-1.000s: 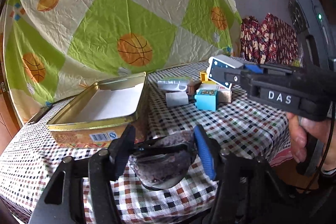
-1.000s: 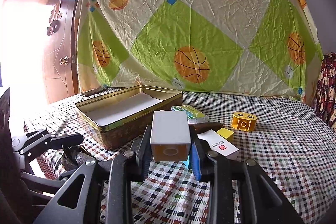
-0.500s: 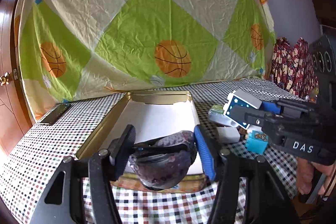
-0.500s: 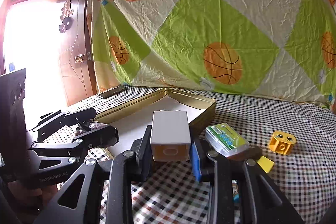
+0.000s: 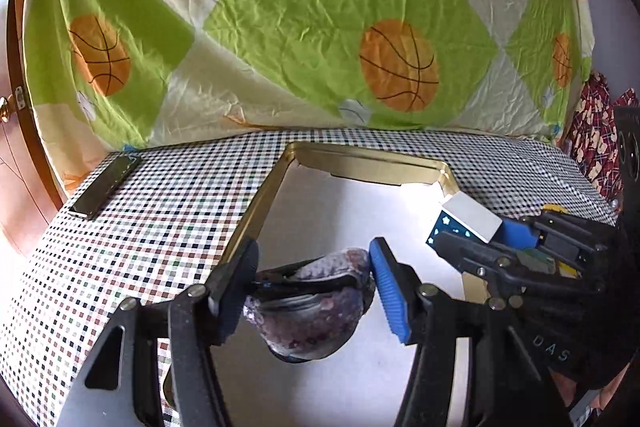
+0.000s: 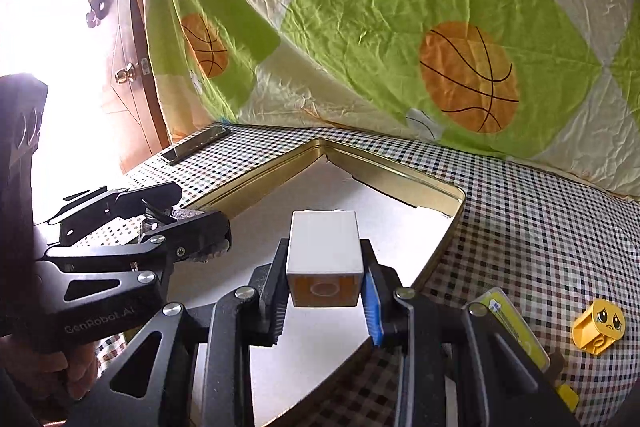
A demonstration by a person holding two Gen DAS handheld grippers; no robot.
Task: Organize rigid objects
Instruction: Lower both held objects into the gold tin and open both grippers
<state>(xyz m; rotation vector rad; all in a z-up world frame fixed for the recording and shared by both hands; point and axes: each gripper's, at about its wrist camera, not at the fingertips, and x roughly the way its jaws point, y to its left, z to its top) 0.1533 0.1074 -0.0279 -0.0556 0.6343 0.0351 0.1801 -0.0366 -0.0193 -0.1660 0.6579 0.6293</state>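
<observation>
My left gripper (image 5: 312, 283) is shut on a dark purple sparkly object (image 5: 312, 311) and holds it over the white floor of the open gold tin (image 5: 360, 163). My right gripper (image 6: 324, 287) is shut on a white block with an orange underside (image 6: 323, 251), also above the tin (image 6: 400, 183). In the left wrist view the right gripper (image 5: 448, 231) comes in from the right with the white block (image 5: 472, 215). In the right wrist view the left gripper (image 6: 200, 227) sits at the left over the tin's near corner.
A yellow face block (image 6: 598, 325) and a green-and-yellow flat case (image 6: 516, 331) lie on the checked tablecloth (image 6: 540, 227) right of the tin. A dark flat remote (image 5: 106, 187) lies at the table's far left. A basketball-print sheet (image 5: 320, 27) hangs behind.
Both grippers moved forward from the table's front edge to above the tin's inside, each still holding its object. The tin now fills the lower part of both views.
</observation>
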